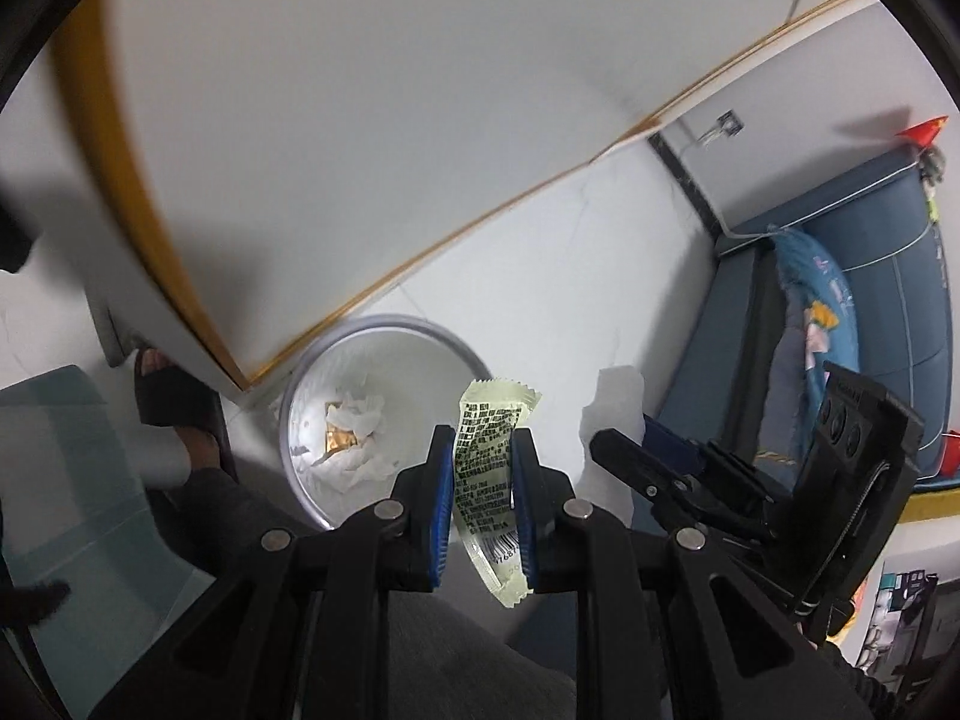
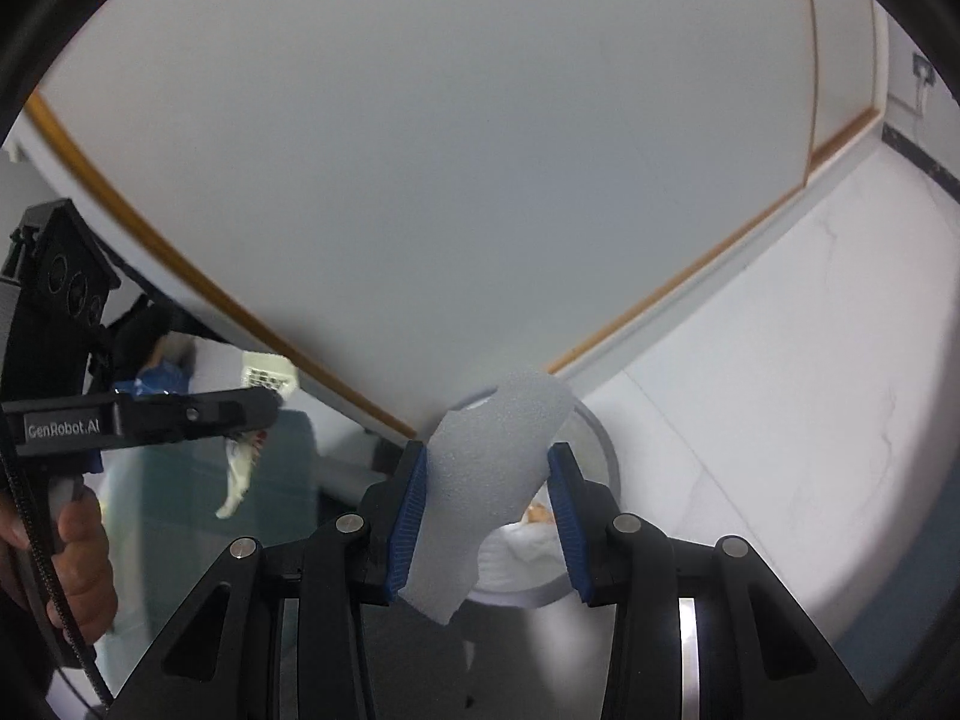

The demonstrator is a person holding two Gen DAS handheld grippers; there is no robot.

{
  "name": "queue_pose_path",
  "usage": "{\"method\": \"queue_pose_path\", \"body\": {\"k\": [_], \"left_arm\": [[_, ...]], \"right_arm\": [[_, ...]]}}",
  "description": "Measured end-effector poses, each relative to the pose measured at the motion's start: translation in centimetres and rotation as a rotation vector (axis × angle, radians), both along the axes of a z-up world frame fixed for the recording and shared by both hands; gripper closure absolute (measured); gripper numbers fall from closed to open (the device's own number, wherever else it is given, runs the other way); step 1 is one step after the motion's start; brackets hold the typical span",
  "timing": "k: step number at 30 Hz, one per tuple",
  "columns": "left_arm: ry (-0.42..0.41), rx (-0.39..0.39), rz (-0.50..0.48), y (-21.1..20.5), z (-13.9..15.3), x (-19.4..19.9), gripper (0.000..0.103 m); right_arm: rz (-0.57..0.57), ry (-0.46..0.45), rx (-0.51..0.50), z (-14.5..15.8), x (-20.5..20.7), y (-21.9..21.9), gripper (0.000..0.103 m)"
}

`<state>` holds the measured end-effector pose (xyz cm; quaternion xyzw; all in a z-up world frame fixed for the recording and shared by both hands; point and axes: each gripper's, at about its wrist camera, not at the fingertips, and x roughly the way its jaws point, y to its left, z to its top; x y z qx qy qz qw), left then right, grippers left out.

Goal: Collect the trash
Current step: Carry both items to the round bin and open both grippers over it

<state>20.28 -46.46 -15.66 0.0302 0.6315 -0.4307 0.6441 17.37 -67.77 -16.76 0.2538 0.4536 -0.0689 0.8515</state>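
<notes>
My left gripper (image 1: 480,480) holds a pale yellow-green printed wrapper (image 1: 489,480) between its blue pads, above the floor just right of a white round trash bin (image 1: 420,336). The bin holds crumpled white tissues (image 1: 360,420) and a gold scrap. My right gripper (image 2: 487,498) holds a white foam piece (image 2: 492,480) with its jaws fairly wide, over the bin's rim (image 2: 603,438). In the left wrist view the right gripper (image 1: 660,468) and its foam piece (image 1: 615,402) sit right of the bin. In the right wrist view the left gripper (image 2: 258,408) shows at the left with the wrapper (image 2: 237,474) hanging below.
A white table (image 1: 360,120) with an orange edge fills the upper view, its corner above the bin. A foot in a black slipper (image 1: 180,402) is left of the bin. A blue sofa (image 1: 870,300) with a cushion stands at the right. A glass surface (image 1: 60,480) lies lower left.
</notes>
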Motion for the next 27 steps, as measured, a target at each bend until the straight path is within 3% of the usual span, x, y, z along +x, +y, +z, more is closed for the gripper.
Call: {"method": "queue_pose_path", "body": {"k": [9,15,18,19,22,27], "left_arm": [[0.007,0.101,-0.045,-2.9,-3.4,0.4,0.089],[0.070,0.115,0.011,-2.5,-4.7,1.4,0.088],[0.085,0.131,0.000,-2.5,-4.9,1.2,0.086],[0.087,0.125,0.001,-2.4,-4.6,1.2,0.084],[0.092,0.118,-0.005,-2.4,-4.4,1.1,0.066],[0.073,0.138,-0.050,-2.3,-3.9,0.3,0.063]], "right_arm": [[0.031,0.101,0.029,-5.7,2.5,0.2,0.064],[0.043,0.130,0.065,-8.0,3.7,-0.8,0.062],[0.041,0.147,0.090,-8.8,3.9,-0.9,0.053],[0.042,0.149,0.091,-8.8,3.9,-0.9,0.050],[0.052,0.146,0.073,-8.5,3.6,-0.6,0.045],[0.016,0.134,0.068,-7.7,2.3,-1.0,0.041]]}}
